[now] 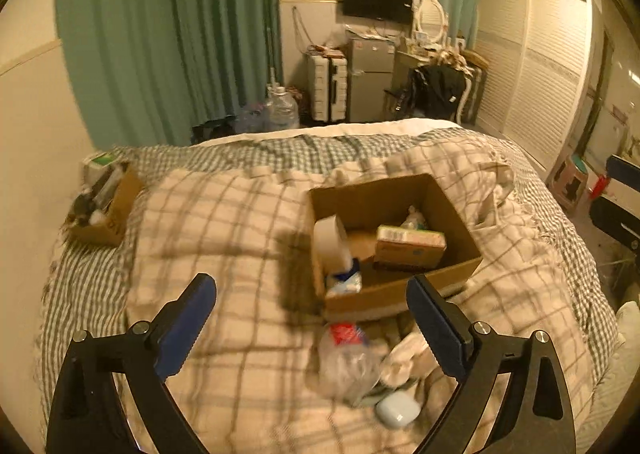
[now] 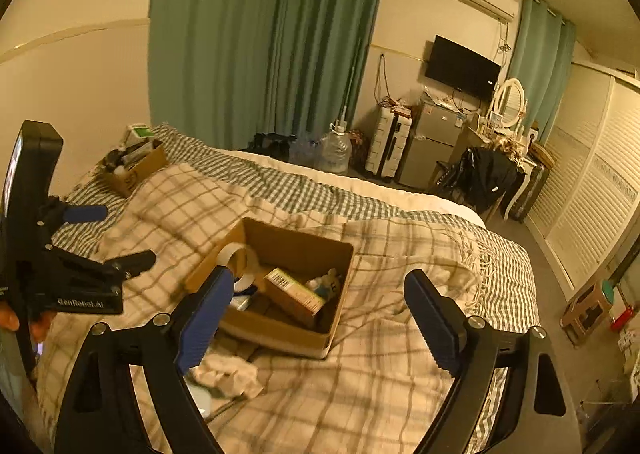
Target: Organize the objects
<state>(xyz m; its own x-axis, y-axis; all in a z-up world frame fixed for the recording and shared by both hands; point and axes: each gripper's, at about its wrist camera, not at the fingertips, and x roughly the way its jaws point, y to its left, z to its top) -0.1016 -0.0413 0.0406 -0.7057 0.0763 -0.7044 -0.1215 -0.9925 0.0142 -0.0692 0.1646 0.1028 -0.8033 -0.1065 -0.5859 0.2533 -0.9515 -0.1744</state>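
Observation:
An open cardboard box (image 1: 440, 190) sits on the plaid blanket and holds a tape roll (image 1: 330, 242), a tan carton (image 1: 410, 246) and small items. In front of it lie a clear plastic bottle with a red label (image 1: 348, 358), a crumpled cloth (image 1: 408, 358) and a white earbud case (image 1: 398, 408). My left gripper (image 1: 312, 294) is open and empty above these. My right gripper (image 2: 320, 294) is open and empty above the box (image 2: 280, 328); the cloth (image 2: 228, 374) lies below its left finger. The left gripper (image 2: 116, 238) shows at the left of the right wrist view.
A second cardboard box (image 1: 106, 210) full of items sits at the bed's far left corner by the wall. Beyond the bed stand green curtains (image 1: 168, 34), a water jug (image 1: 282, 110), a suitcase, a small fridge (image 1: 370, 82) and louvred wardrobe doors (image 1: 536, 66).

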